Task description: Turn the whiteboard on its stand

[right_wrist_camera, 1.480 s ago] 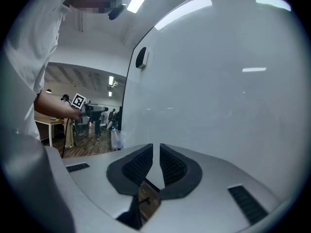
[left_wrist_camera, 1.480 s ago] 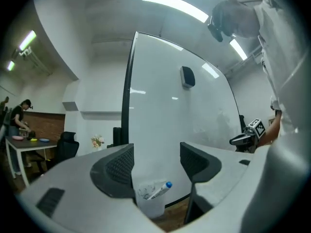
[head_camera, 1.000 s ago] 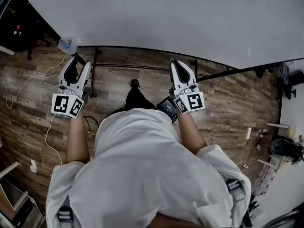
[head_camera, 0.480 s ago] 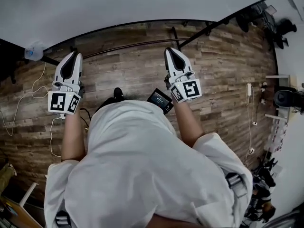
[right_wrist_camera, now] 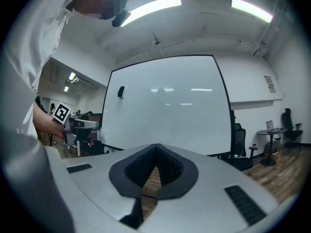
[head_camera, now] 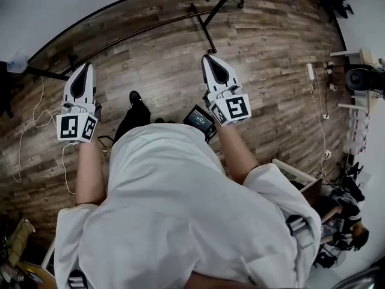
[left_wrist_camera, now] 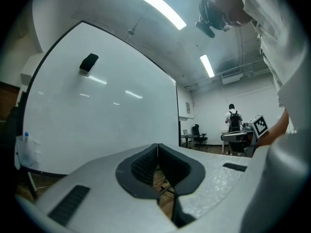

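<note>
L gripper (head_camera: pixel 83 72): fingers just closed, now shut, nothing btwn them. Whiteboard (head_camera: pixel 54 5) sits well ahead of both sets of fingertips, untouched, on its stand (head_camera: pixel 204 32). R gripper (head_camera: pixel 210 62): same, just shut, empty. Board prob. big, stiff, slick-faced, heavy-ish. Best take it by the frame edge, not the face.

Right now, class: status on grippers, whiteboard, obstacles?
Left gripper, right gripper: jaws just closed, empty. Whiteboard upright, untouched. Stand leg on floor ahead.
</note>
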Motion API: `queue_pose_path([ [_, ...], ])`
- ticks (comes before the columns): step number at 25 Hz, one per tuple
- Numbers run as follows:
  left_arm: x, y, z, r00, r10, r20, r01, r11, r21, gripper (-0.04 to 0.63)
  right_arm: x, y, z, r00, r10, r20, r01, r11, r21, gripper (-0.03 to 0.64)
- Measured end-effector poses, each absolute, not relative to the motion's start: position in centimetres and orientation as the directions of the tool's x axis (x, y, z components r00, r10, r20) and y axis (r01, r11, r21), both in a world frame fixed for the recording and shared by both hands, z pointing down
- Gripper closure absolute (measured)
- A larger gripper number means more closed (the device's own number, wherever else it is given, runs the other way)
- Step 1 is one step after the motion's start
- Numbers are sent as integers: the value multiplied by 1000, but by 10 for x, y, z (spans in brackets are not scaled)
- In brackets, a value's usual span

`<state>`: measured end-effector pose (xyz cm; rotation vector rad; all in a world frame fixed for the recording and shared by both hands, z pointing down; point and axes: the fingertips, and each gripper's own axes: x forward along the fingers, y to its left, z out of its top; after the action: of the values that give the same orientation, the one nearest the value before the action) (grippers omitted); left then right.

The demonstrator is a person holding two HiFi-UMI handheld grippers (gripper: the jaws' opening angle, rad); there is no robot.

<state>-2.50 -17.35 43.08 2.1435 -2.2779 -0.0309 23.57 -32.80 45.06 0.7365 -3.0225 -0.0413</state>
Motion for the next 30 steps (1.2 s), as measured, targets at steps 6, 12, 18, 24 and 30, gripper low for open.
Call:
queue_pose_path([
  [6, 23, -141, 431, -59, -998, 35, -998, 58, -11, 588, 288, -299, 451, -861, -509, 9, -509, 861, 2, 618],
  [12, 42, -117, 429, -46, -998, 51, -999, 46, -8, 586, 306, -266, 448, -860, -511, 3, -511, 860, -11, 618],
  [18, 43, -90, 423, -29, -999, 15, -999, 29, 30, 586, 312, -226, 446, -837, -548, 6, -548, 837, -9, 620],
  [24, 35, -31, 434, -16, -1000, 11, -999, 16, 35, 586, 304, -163, 439, -817, -577, 14, -576, 817, 24, 618],
  [30, 13, 73, 449, -4, -1000, 9, -998, 5, 70, 586, 281, -65, 435, -812, -584, 25, -583, 812, 39, 620],
])
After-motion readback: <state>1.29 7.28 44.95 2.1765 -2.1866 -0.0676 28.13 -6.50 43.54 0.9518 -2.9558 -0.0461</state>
